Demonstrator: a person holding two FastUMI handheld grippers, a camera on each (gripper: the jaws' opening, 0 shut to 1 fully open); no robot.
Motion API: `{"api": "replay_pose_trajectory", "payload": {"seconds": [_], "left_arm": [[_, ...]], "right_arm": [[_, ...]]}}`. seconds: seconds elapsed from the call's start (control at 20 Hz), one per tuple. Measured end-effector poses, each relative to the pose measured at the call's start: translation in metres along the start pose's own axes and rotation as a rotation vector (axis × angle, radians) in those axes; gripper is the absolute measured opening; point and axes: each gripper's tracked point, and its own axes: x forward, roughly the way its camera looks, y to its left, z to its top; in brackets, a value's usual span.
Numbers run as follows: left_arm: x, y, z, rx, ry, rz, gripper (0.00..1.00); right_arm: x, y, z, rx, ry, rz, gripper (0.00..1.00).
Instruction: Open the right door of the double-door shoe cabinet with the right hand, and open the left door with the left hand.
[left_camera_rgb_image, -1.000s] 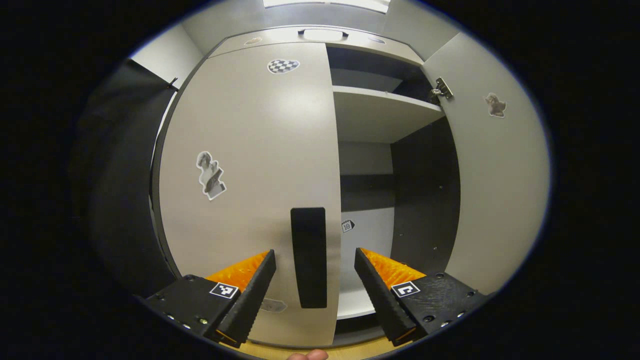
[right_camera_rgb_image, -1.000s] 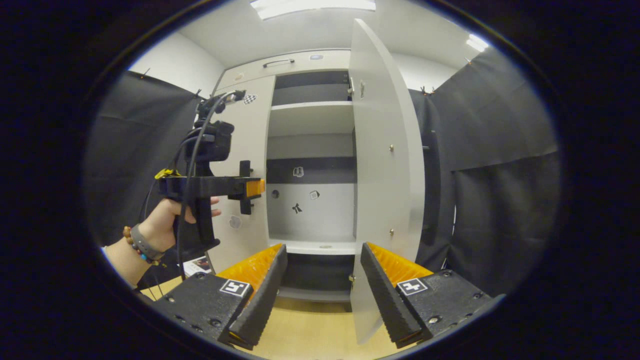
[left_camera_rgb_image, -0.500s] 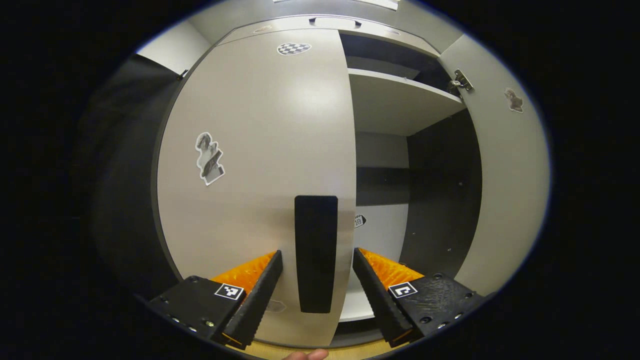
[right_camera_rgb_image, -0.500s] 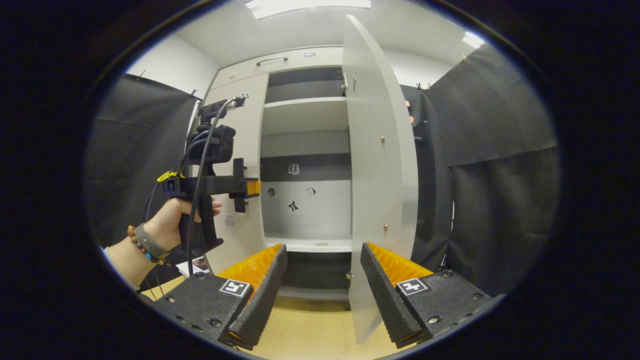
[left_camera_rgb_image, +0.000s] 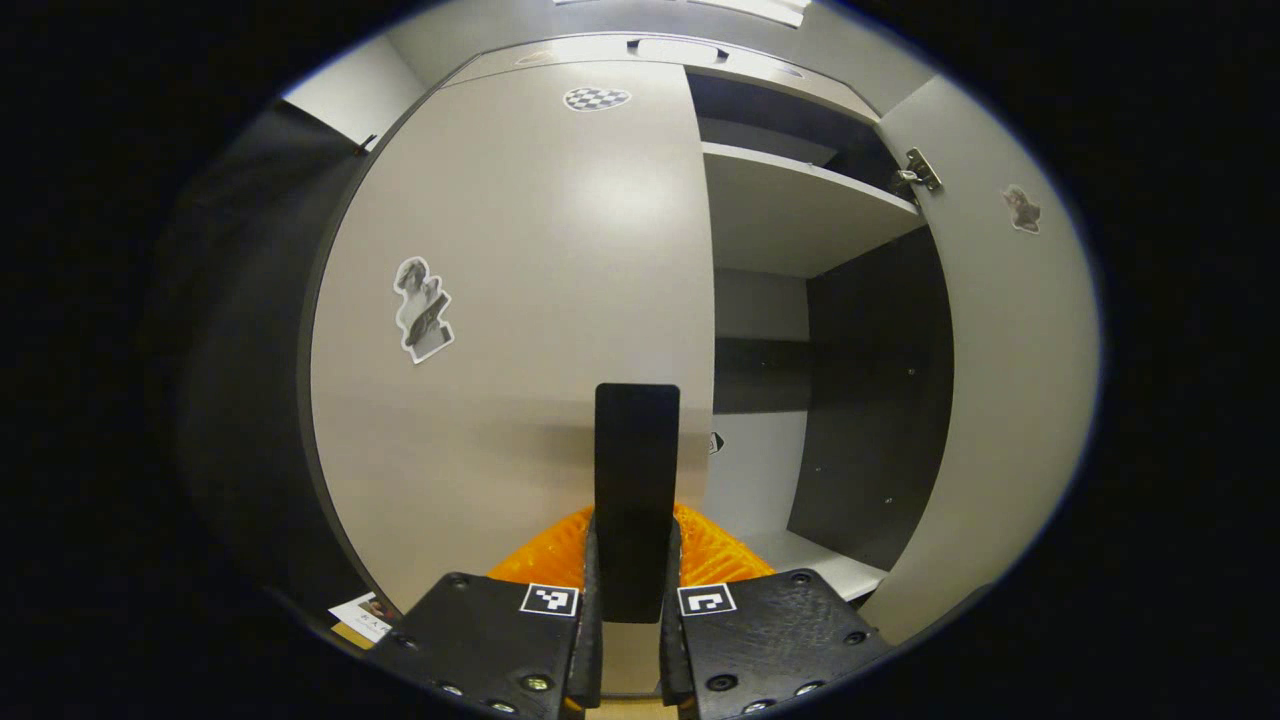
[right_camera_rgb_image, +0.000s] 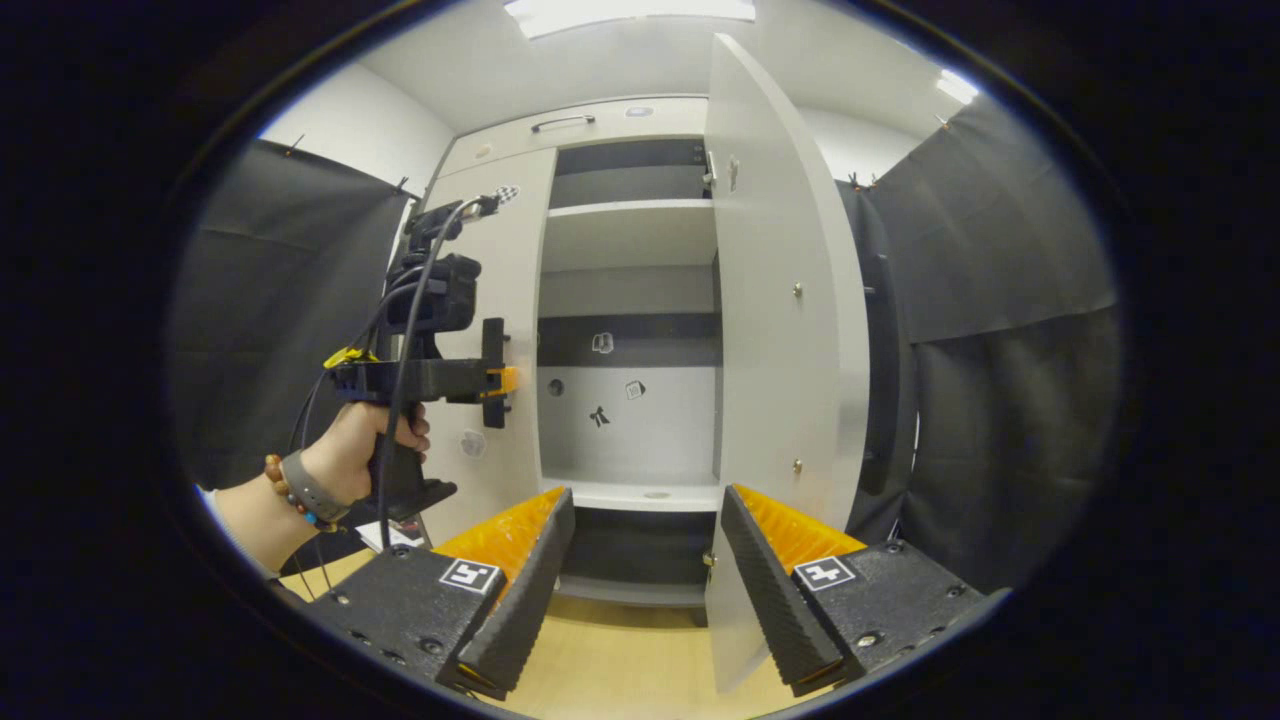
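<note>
Room: a booth hung with black cloth (right_camera_rgb_image: 1000, 300) on both sides, a white ceiling with a bright light panel (right_camera_rgb_image: 630, 8) at the top of the right gripper view, and a pale wooden floor (right_camera_rgb_image: 620, 660) at the bottom centre.
Shoe cabinet: the double-door shoe cabinet (right_camera_rgb_image: 630, 300) stands upright in the middle of the right gripper view, with a narrow top panel carrying a small handle (right_camera_rgb_image: 560, 123) in the upper centre.
Right door: the right door (right_camera_rgb_image: 780, 330) is swung wide open, seen nearly edge-on right of centre in the right gripper view; it lies along the right side of the left gripper view.
Left door: the left door (left_camera_rgb_image: 520, 300) is shut or nearly so, filling the centre-left of the left gripper view, with stickers on its face.
Door handle: a dark vertical handle (left_camera_rgb_image: 636, 450) sits near the left door's right edge, lower centre of the left gripper view.
Left gripper: the left gripper (left_camera_rgb_image: 634, 560) is clamped on the handle, one finger pressing each side; in the right gripper view it shows at centre-left, held by a hand (right_camera_rgb_image: 360, 460) with a beaded bracelet on the wrist.
Right gripper: the right gripper (right_camera_rgb_image: 640, 560) has its fingers spread apart, holding nothing, at the bottom centre, apart from the cabinet.
Inside: a pale shelf (right_camera_rgb_image: 630, 225) in the upper part, a dark band below it, and small stickers on the back wall.
</note>
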Motion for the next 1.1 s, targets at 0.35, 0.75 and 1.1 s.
{"api": "replay_pose_trajectory", "payload": {"seconds": [0.35,0.75,1.1], "left_arm": [[-0.001,-0.001,-0.001,-0.001,-0.002,-0.027,0.06],[-0.049,0.003,0.006,0.019,-0.025,-0.057,0.06],[-0.095,0.030,0.006,0.029,-0.048,-0.057,0.06]], "right_arm": [[-0.002,-0.001,0.001,-0.006,-0.006,-0.005,0.92],[-0.018,-0.005,-0.002,-0.012,-0.015,-0.025,0.88],[-0.019,0.001,-0.005,-0.005,-0.011,-0.016,0.92]]}}
